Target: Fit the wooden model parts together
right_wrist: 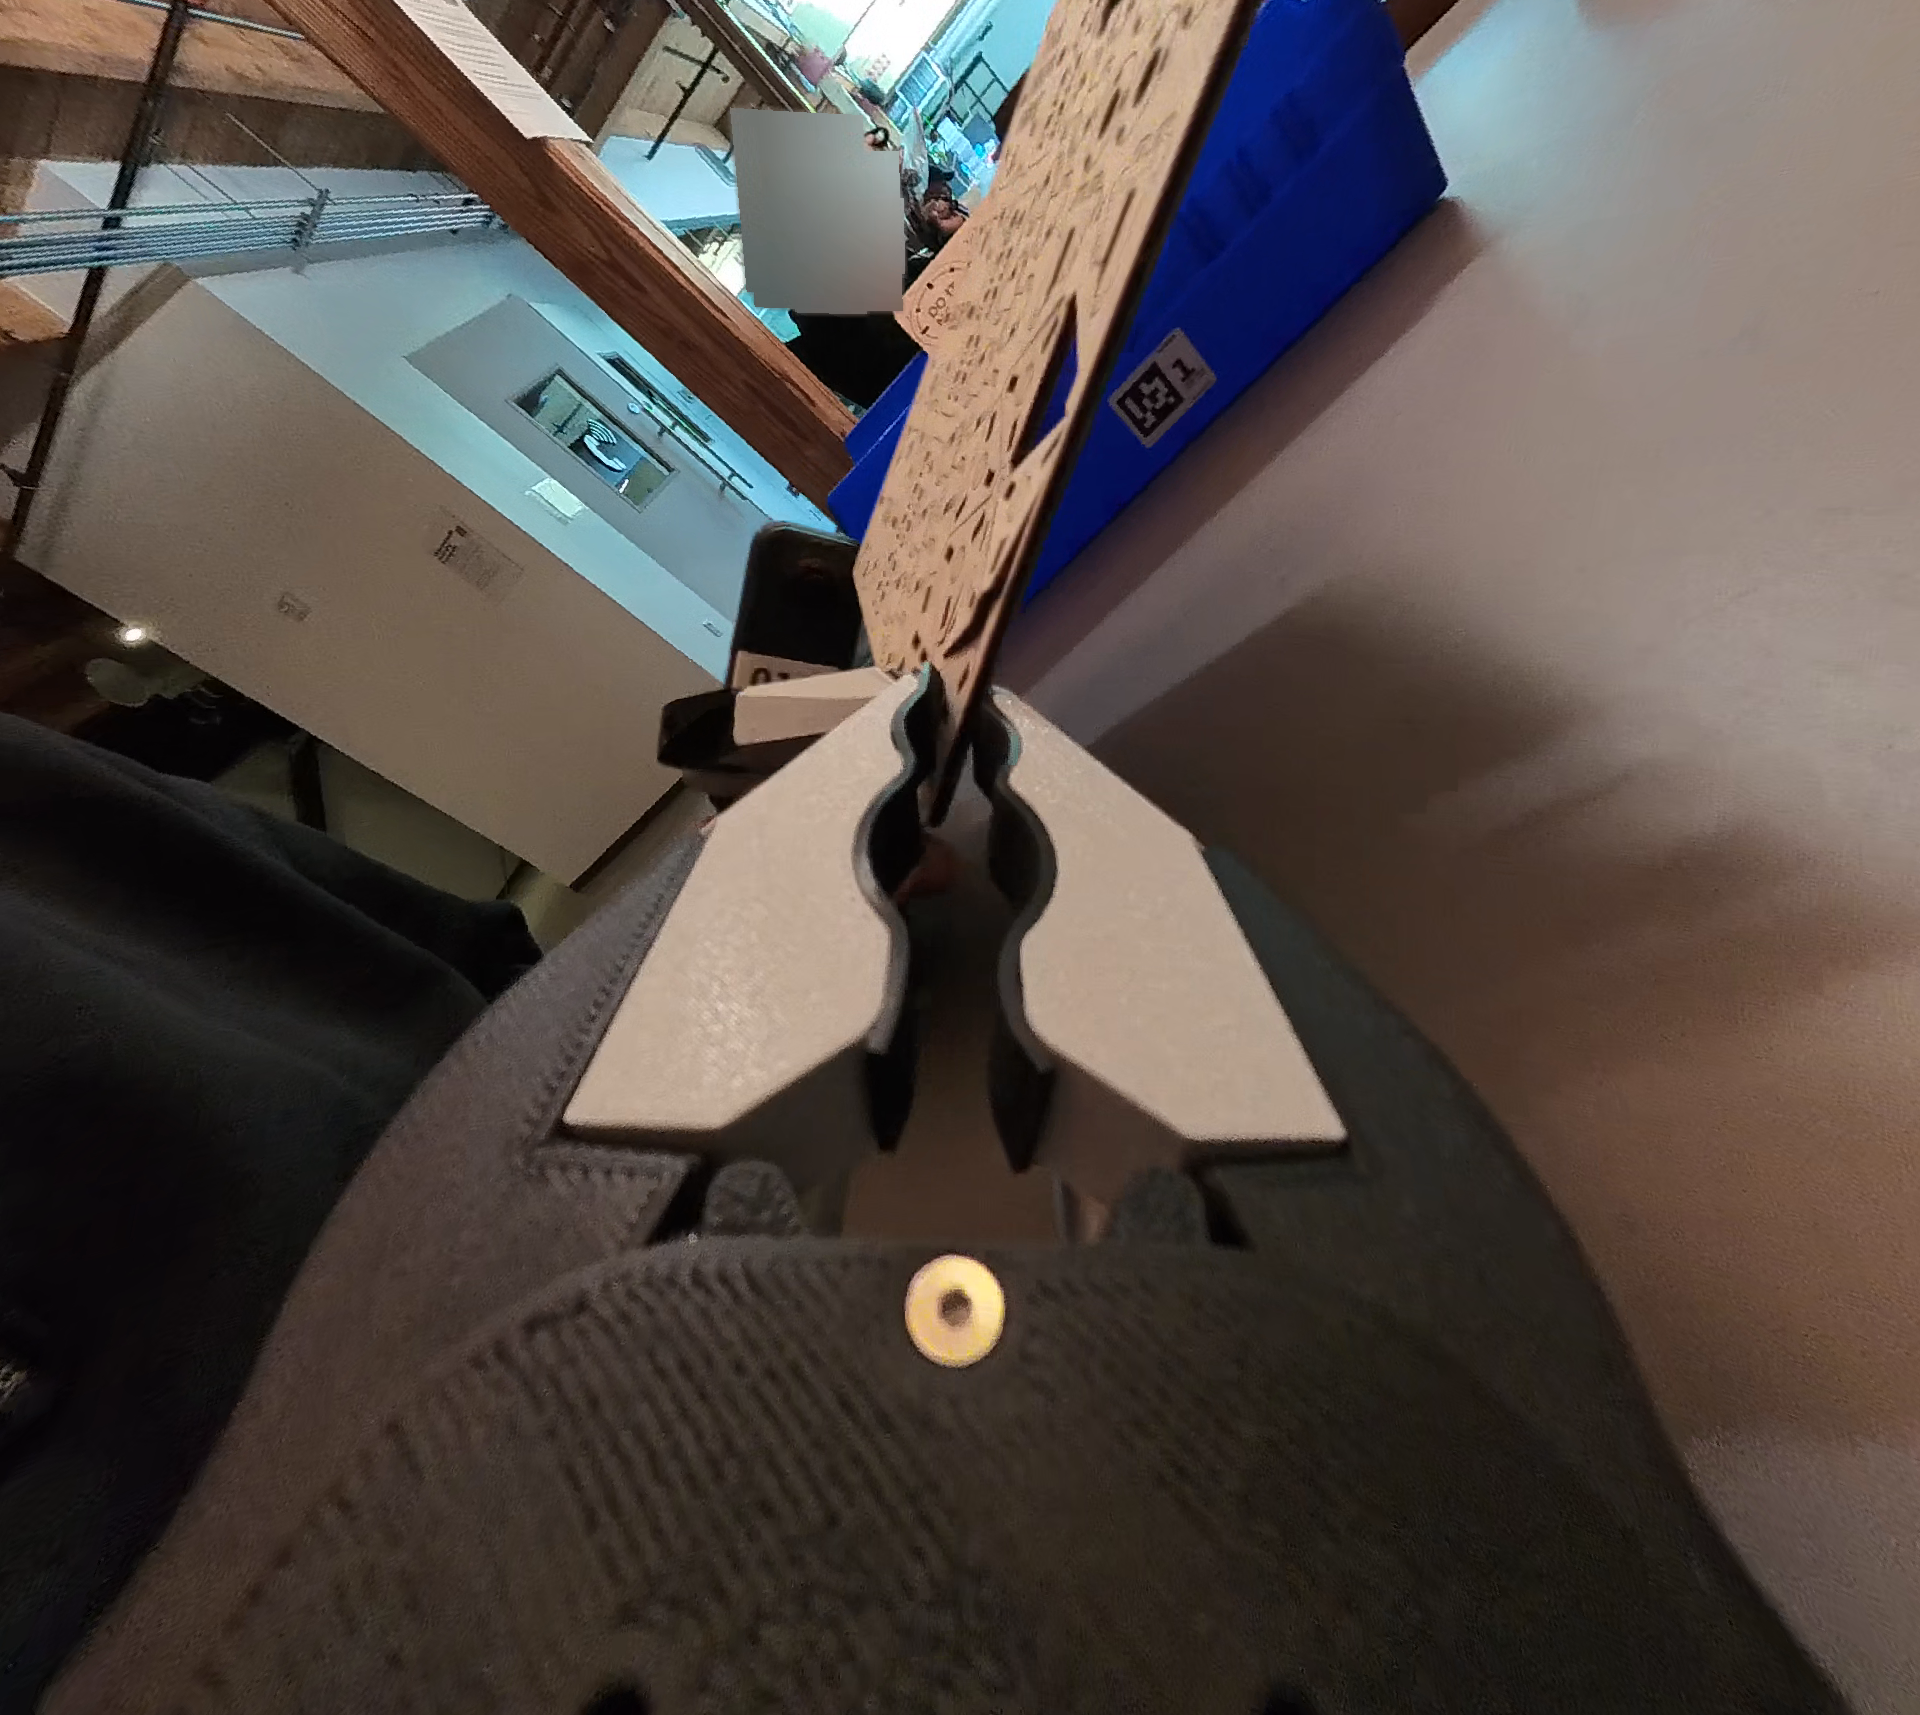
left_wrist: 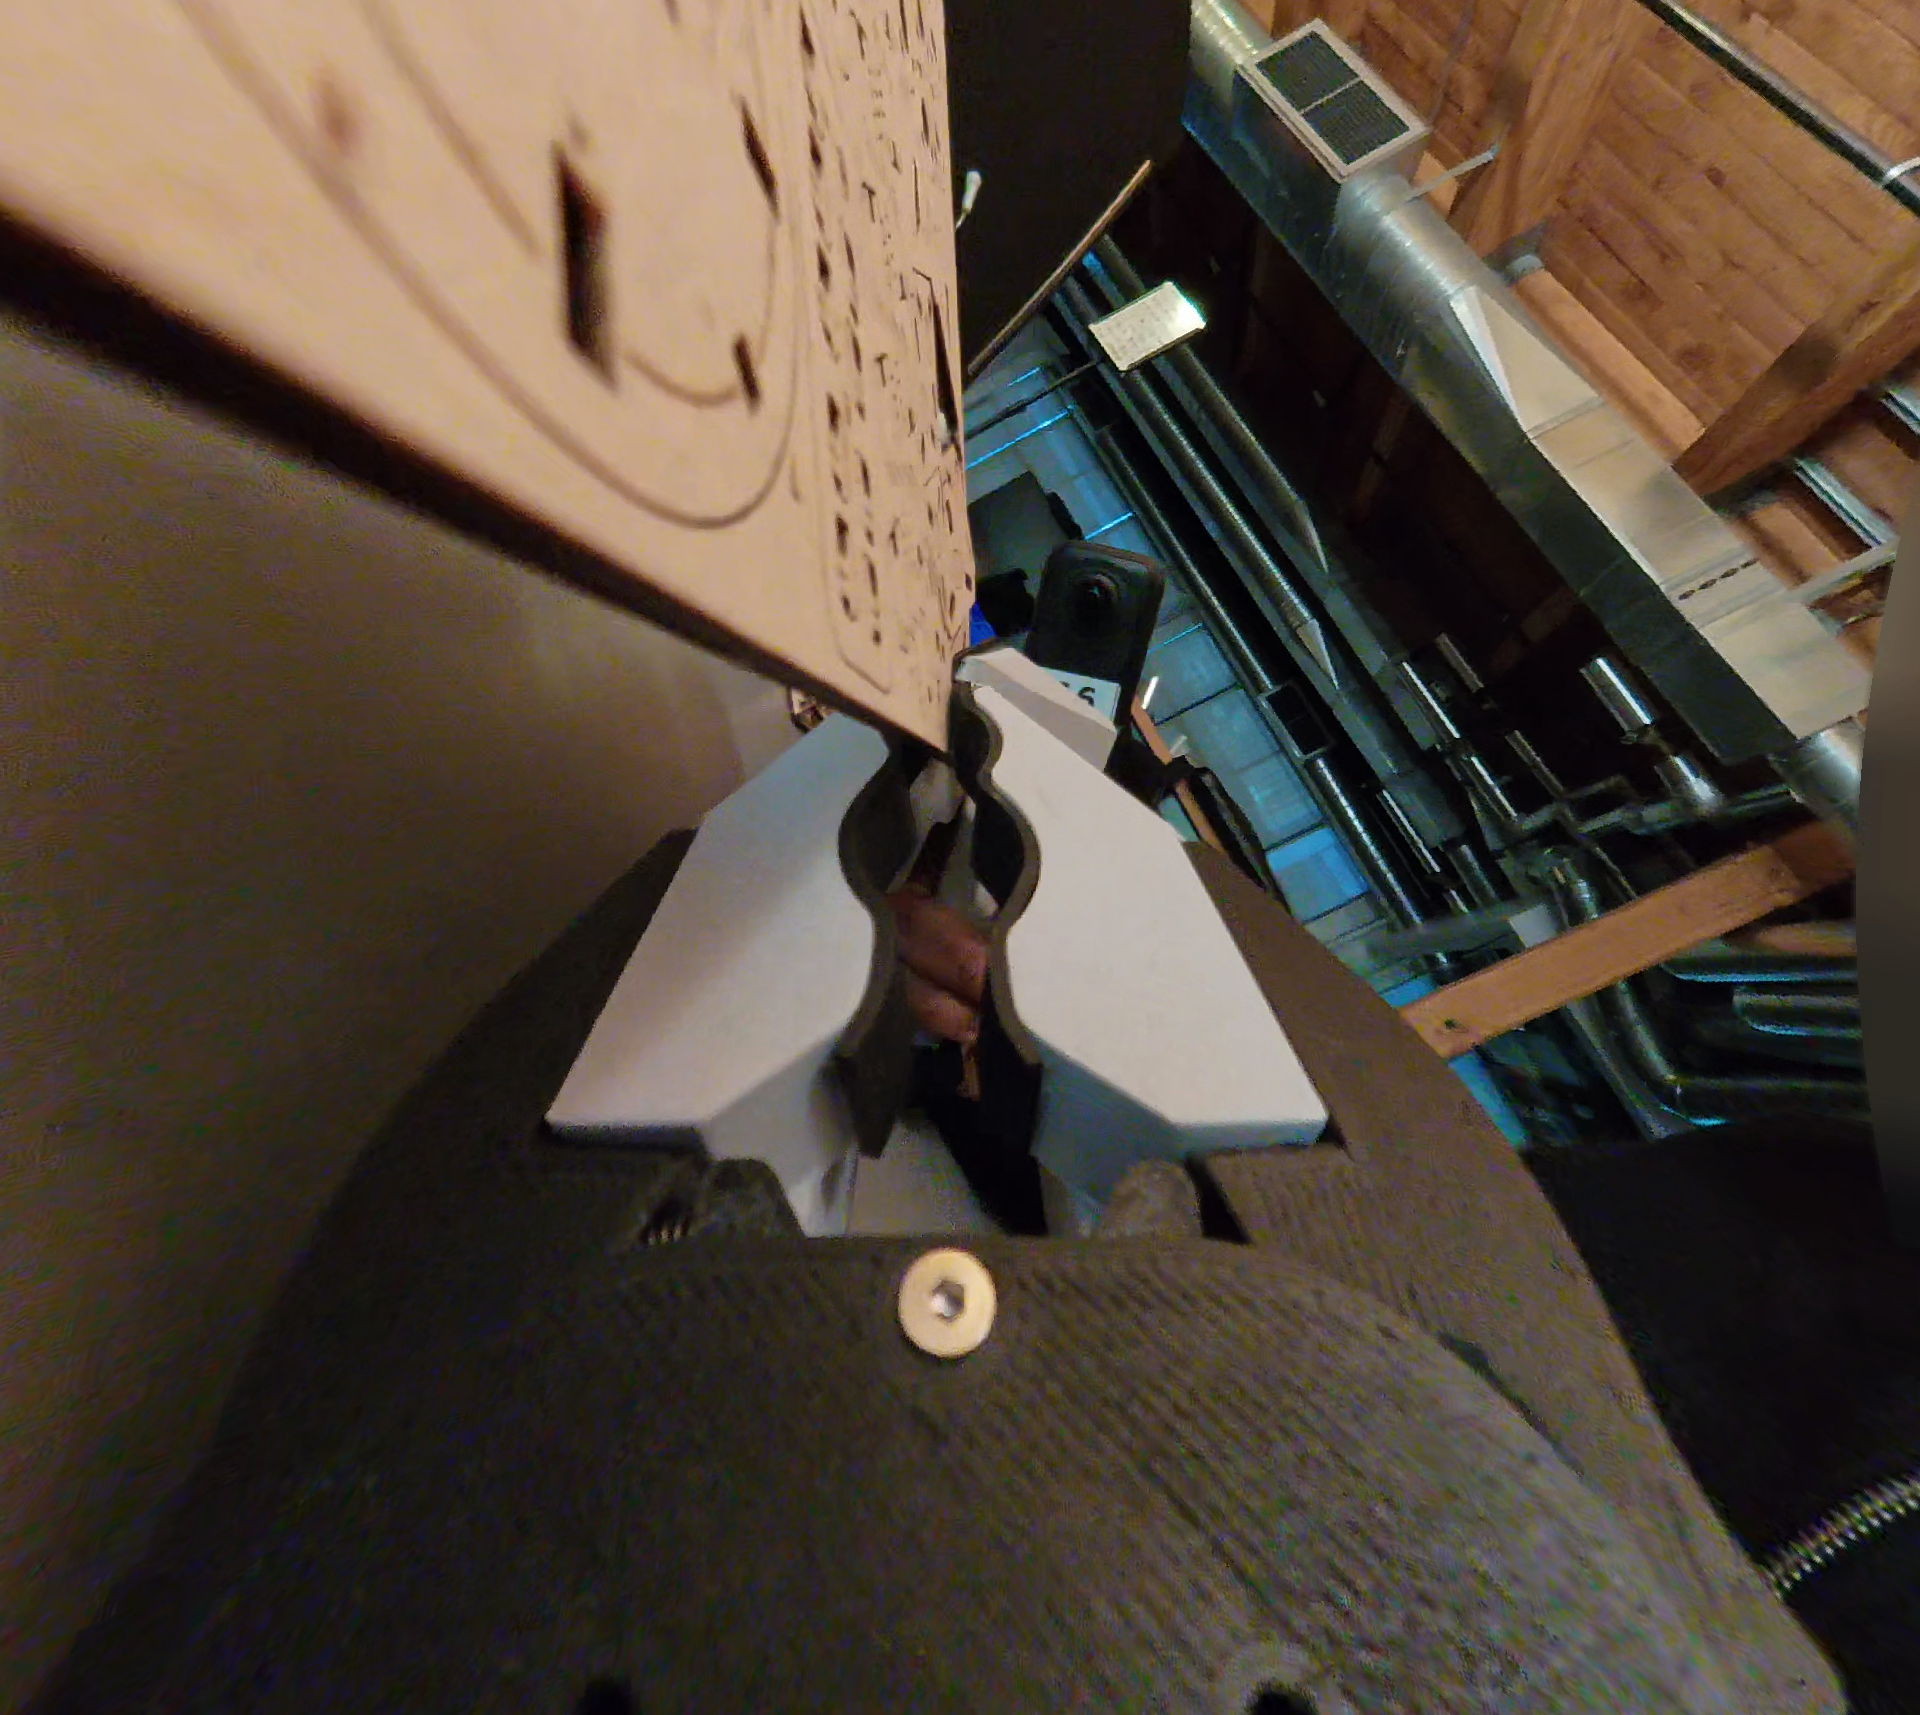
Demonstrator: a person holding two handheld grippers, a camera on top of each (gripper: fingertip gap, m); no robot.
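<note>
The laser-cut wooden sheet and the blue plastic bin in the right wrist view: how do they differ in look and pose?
The laser-cut wooden sheet is thin, flat and tan, full of small cut-outs; the blue plastic bin is a thick-walled solid blue container. The sheet is held off the surface, its lower corner clamped in the right gripper; the bin rests on the grey tabletop. The bin carries a square coded sticker; the sheet shows none. Both look rigid.

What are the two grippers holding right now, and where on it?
Both hold the same thin laser-cut wooden sheet. The right gripper pinches its lower edge between the fingers. The left gripper grips the bottom corner, its fingertips closed there.
</note>
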